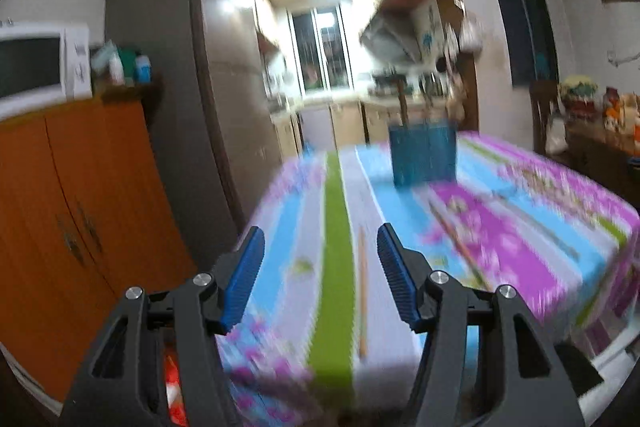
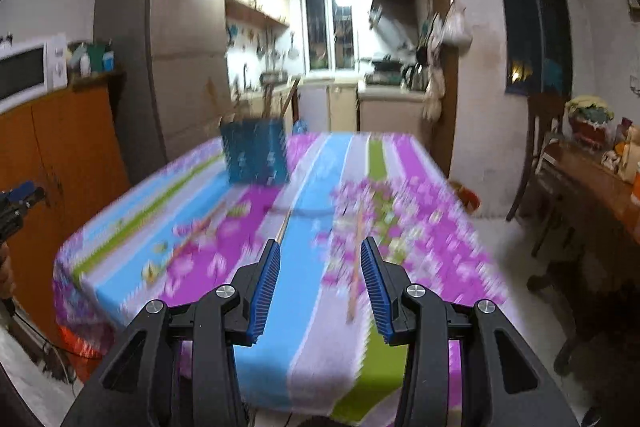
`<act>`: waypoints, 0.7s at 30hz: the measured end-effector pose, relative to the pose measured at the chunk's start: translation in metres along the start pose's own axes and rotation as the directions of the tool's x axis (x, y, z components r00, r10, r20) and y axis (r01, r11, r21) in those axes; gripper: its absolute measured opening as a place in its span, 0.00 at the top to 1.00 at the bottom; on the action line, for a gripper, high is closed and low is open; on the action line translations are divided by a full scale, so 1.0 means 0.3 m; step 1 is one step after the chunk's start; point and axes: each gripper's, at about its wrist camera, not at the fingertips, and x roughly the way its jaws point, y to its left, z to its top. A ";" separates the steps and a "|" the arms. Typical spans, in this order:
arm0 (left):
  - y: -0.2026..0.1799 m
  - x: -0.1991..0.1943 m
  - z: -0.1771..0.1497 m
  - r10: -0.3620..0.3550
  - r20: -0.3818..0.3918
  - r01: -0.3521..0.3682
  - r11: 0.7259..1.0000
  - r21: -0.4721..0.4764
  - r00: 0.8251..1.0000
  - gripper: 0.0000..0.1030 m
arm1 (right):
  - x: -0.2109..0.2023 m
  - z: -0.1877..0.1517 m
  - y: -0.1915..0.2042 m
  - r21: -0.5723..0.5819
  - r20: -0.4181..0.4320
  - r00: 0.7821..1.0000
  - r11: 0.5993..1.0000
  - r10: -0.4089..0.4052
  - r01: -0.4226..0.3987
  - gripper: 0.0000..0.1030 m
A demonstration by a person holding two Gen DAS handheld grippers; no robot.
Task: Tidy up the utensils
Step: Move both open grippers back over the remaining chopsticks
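Observation:
A blue utensil holder point(image 1: 423, 154) stands at the far side of the table with a few sticks in it; it also shows in the right wrist view point(image 2: 255, 151). Loose chopsticks lie on the striped flowered tablecloth point(image 1: 336, 227): one point(image 1: 362, 291) between my left fingers' line of sight, another point(image 1: 460, 243) to its right. In the right wrist view one chopstick point(image 2: 355, 267) lies ahead of my gripper and another point(image 2: 283, 227) further left. My left gripper point(image 1: 320, 239) is open and empty above the near table edge. My right gripper point(image 2: 320, 251) is open and empty above the table. Both views are motion-blurred.
An orange cabinet point(image 1: 80, 207) with a microwave point(image 1: 36, 67) stands left, next to a grey refrigerator point(image 1: 168, 67). A wooden side table point(image 2: 592, 187) with clutter and a chair stand right. The kitchen lies behind the table. My left gripper shows at the left edge point(image 2: 20, 199).

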 end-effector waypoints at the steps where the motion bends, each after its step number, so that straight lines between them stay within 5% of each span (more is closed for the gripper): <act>1: -0.003 0.006 -0.038 -0.001 -0.018 0.001 1.000 -0.003 1.000 0.53 | 0.017 -0.020 0.028 -0.010 -0.016 1.000 1.000 0.024 -0.024 0.59; 10: -0.051 0.109 -0.276 0.032 -0.120 -0.028 0.999 0.033 0.992 0.59 | 0.199 -0.142 0.431 -0.144 -0.071 0.969 0.958 0.238 -0.246 0.67; 15: -0.060 0.127 -0.299 0.020 -0.095 -0.017 0.999 0.031 0.995 0.59 | 0.306 -0.152 0.583 -0.150 -0.093 0.972 0.962 0.216 -0.228 0.67; 21: -0.063 0.158 -0.328 0.012 -0.079 -0.009 0.999 0.039 0.997 0.60 | 0.361 -0.166 0.612 -0.101 -0.105 0.983 0.982 0.150 -0.161 0.67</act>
